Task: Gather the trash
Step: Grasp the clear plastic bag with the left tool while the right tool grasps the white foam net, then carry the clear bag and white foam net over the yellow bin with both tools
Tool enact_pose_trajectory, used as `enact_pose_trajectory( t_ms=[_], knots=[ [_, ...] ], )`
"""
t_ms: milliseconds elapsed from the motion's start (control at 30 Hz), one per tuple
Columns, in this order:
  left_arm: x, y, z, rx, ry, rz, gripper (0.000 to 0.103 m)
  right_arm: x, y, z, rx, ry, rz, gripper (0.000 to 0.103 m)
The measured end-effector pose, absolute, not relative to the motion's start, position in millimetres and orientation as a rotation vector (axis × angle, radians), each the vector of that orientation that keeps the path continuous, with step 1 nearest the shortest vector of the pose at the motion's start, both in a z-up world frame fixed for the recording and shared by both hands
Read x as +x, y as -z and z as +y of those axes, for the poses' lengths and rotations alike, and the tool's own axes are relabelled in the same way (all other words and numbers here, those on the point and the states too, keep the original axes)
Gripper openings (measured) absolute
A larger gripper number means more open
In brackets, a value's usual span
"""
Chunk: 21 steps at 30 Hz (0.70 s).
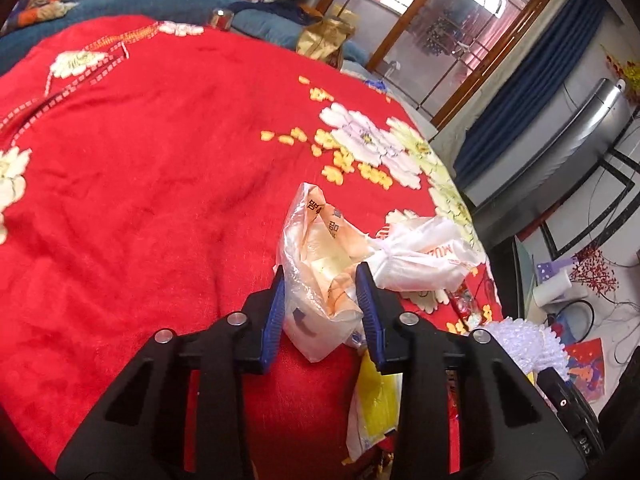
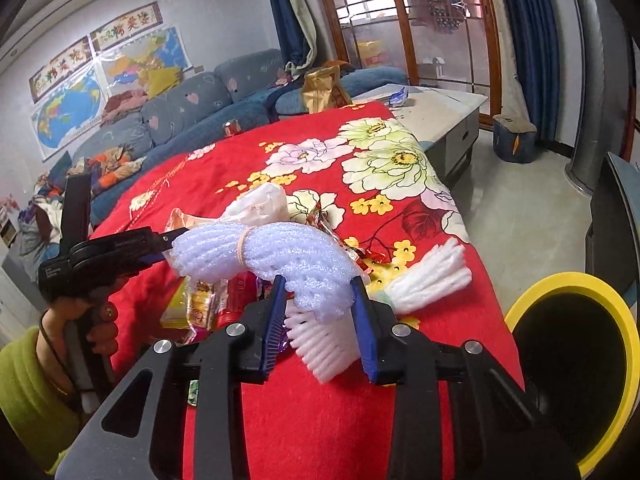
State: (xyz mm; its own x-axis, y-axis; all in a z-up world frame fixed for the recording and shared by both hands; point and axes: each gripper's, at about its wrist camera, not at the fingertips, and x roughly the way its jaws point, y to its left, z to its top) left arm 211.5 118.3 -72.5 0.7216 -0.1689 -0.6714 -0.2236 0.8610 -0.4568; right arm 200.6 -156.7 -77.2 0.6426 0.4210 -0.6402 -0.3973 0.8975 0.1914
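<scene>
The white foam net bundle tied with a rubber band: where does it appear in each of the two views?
Left wrist view: white foam net bundle only partly seen, at the lower right, behind the right finger of the left gripper.
Right wrist view: centre, its near end between the fingers of the right gripper.
Shared landmark: the gold bag at the far edge of the red blanket.

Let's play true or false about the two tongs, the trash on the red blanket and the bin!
1. The left tongs pinch a crumpled plastic bag. True.
2. The right tongs grip a soda can. False: they grip a white foam net.
3. The blanket is plain blue. False: it is red with flowers.
4. The bin has a yellow rim. True.
5. The foam net is already in the bin. False: it is over the blanket.
</scene>
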Motion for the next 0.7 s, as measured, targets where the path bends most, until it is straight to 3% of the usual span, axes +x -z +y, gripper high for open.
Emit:
enact_pose_trajectory(
  t_ms=[700],
  knots=[
    [162,-1,88,-0.442,-0.005,0.588,0.025,169,57,-192,0.126,-0.417,0.668,0.031]
  ],
)
